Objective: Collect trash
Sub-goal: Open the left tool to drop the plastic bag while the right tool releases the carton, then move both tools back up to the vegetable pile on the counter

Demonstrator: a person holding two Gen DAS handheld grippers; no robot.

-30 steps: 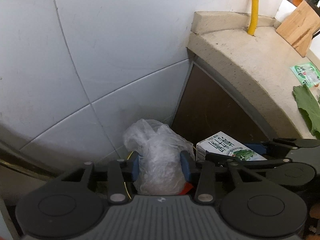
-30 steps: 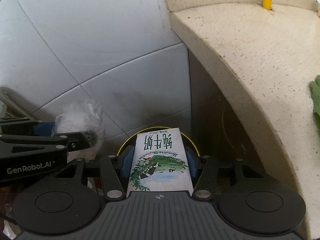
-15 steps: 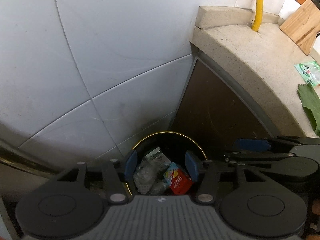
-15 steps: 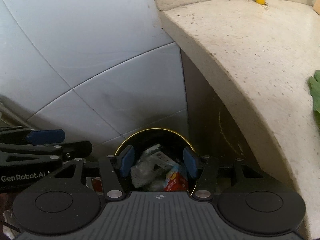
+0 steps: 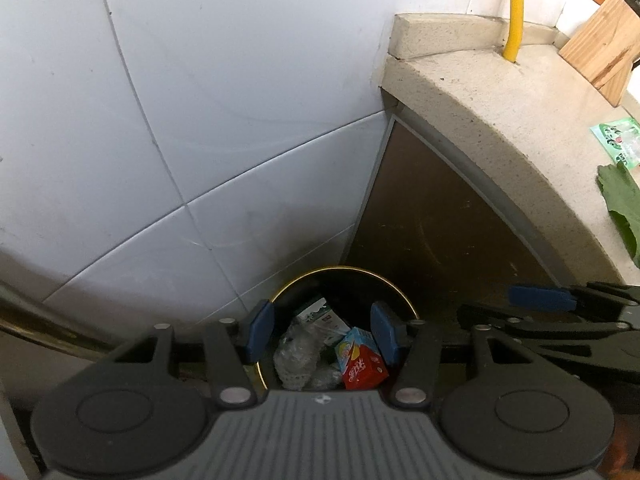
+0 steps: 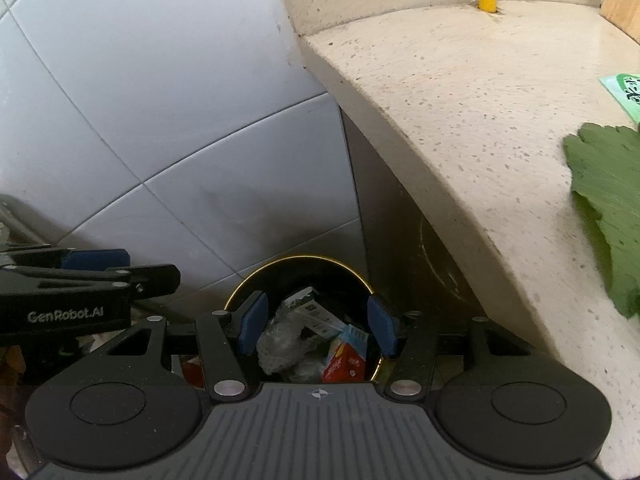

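A black bin with a gold rim (image 5: 394, 286) (image 6: 256, 274) stands on the floor against the tiled wall. Inside lie a crumpled clear plastic bag (image 5: 298, 354) (image 6: 280, 342), a white and green milk carton (image 5: 320, 314) (image 6: 312, 312) and a red and blue juice box (image 5: 362, 362) (image 6: 346, 356). My left gripper (image 5: 322, 332) is open and empty above the bin. My right gripper (image 6: 318, 324) is open and empty above it too, just to the right of the left one.
A beige stone counter (image 5: 520, 120) (image 6: 460, 92) juts out at the right above a brown cabinet door (image 5: 432, 228). On it lie a green leaf (image 5: 624, 208) (image 6: 608, 208) and a green wrapper (image 5: 618, 140), with a yellow pipe (image 5: 516, 8) and a wooden board (image 5: 604, 46).
One second ago the left gripper held the plastic bag and the right held the milk carton. Both opened, and the two items now lie in the bin. Both grippers have risen slightly.
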